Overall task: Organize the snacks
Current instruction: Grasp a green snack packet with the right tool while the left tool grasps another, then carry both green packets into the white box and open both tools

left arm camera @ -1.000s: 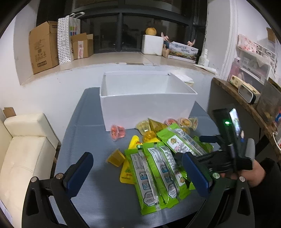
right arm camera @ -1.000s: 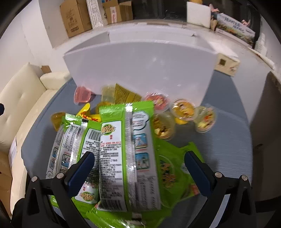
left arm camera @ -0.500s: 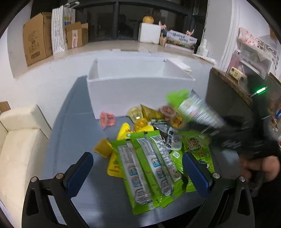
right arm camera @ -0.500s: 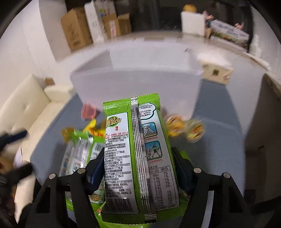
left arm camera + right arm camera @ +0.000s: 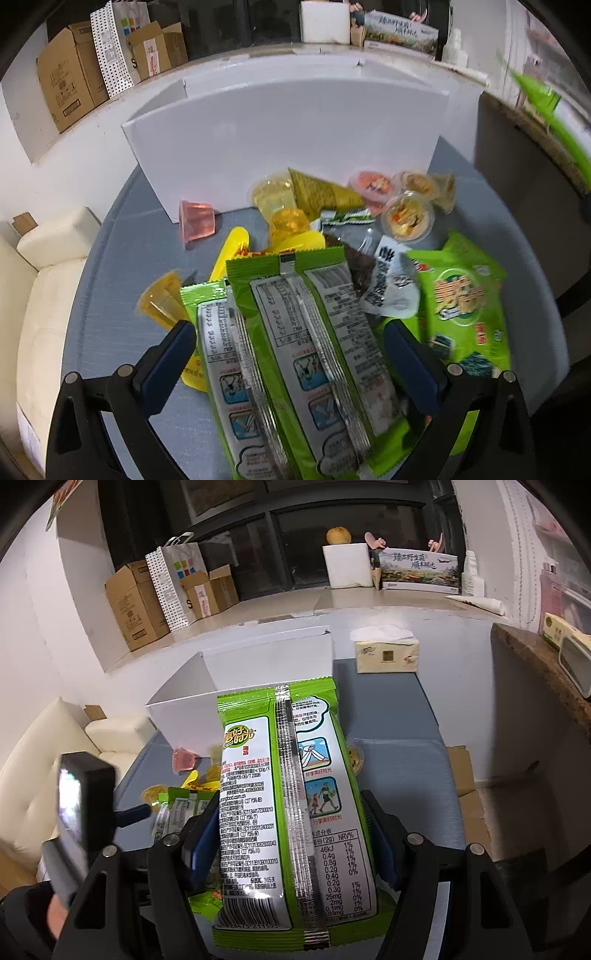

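My right gripper [image 5: 291,834] is shut on a green snack packet [image 5: 280,797] and holds it up in the air, in front of the white box [image 5: 192,705]. The same packet shows as a green streak at the top right of the left wrist view [image 5: 546,107]. My left gripper [image 5: 291,358] is open and low over two green packets [image 5: 295,354] lying on the grey table [image 5: 122,280]. Behind them lie another green packet [image 5: 461,302], a dark packet [image 5: 380,280], yellow packets [image 5: 236,247] and several jelly cups [image 5: 406,218] by the white box [image 5: 288,140].
A pink jelly cup [image 5: 195,221] and an orange one [image 5: 162,302] lie left of the pile. A tissue pack [image 5: 386,653] sits right of the box. A cream sofa [image 5: 40,295] is on the left, a wooden shelf [image 5: 535,664] on the right.
My right gripper closed on the top green packet and lifted it off the pile, up and to the right. My left gripper moved down and forward over the two remaining left packets.
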A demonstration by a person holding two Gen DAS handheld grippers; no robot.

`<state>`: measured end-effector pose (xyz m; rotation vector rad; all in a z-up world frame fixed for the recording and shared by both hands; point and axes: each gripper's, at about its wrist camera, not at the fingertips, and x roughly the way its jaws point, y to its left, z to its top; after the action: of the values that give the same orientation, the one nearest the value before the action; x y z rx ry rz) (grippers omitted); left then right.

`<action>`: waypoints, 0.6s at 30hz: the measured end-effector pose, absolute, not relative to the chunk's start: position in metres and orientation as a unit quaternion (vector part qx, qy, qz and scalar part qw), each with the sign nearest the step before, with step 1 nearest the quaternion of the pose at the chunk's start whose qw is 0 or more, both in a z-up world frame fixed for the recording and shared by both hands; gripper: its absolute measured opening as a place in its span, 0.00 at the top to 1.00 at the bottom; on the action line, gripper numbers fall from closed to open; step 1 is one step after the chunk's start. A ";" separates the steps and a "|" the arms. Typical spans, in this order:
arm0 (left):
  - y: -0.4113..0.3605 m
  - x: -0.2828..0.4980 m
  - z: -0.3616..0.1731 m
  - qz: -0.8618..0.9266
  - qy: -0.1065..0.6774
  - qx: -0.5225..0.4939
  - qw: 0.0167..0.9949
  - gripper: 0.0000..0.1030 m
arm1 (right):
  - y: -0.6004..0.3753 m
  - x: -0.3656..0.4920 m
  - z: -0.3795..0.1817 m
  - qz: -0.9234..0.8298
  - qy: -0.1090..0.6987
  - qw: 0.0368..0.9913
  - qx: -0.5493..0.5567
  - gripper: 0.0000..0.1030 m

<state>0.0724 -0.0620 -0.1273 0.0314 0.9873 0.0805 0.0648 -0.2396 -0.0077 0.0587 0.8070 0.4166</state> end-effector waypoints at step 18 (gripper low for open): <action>-0.030 0.070 -0.096 -0.009 0.423 -0.025 0.906 0.79 | -0.232 0.060 -0.010 0.211 0.388 0.897 0.020 0.28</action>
<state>0.0696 -0.0299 -0.0959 -0.0520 0.8745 -0.0184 0.0602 -0.2321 -0.0100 0.0423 0.8036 0.4363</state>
